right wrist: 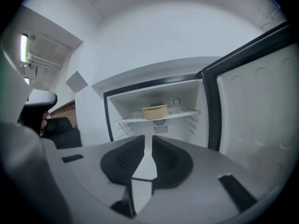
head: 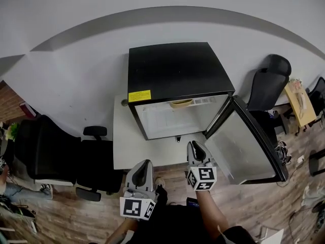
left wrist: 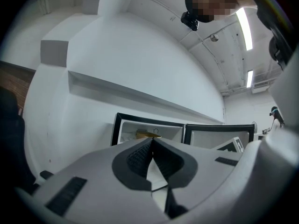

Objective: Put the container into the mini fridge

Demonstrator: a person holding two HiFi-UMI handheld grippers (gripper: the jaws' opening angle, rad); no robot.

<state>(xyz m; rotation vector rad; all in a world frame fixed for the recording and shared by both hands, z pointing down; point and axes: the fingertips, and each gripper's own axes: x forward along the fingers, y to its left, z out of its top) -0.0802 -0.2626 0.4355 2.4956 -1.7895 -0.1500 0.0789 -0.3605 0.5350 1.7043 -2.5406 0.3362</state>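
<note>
The black mini fridge [head: 175, 75] stands on a low white table [head: 129, 146] against the wall, its door [head: 246, 146] swung wide open to the right. A tan round container [head: 181, 103] sits on the wire shelf [right wrist: 182, 114] inside the fridge. Both grippers hang in front of the fridge, apart from it. My left gripper [head: 147, 162] is shut and empty, and its own view shows the jaw tips [left wrist: 152, 141] touching below the container [left wrist: 148, 134]. My right gripper [head: 193, 144] points at the container [right wrist: 154, 111], its jaws [right wrist: 148, 141] nearly together with nothing between them.
Black office chairs [head: 51, 151] stand left of the table and another chair [head: 269, 83] is behind the open door. A small desk [head: 299, 103] is at the far right. The floor is wood [head: 244, 202]. A white wall [head: 76, 85] backs the fridge.
</note>
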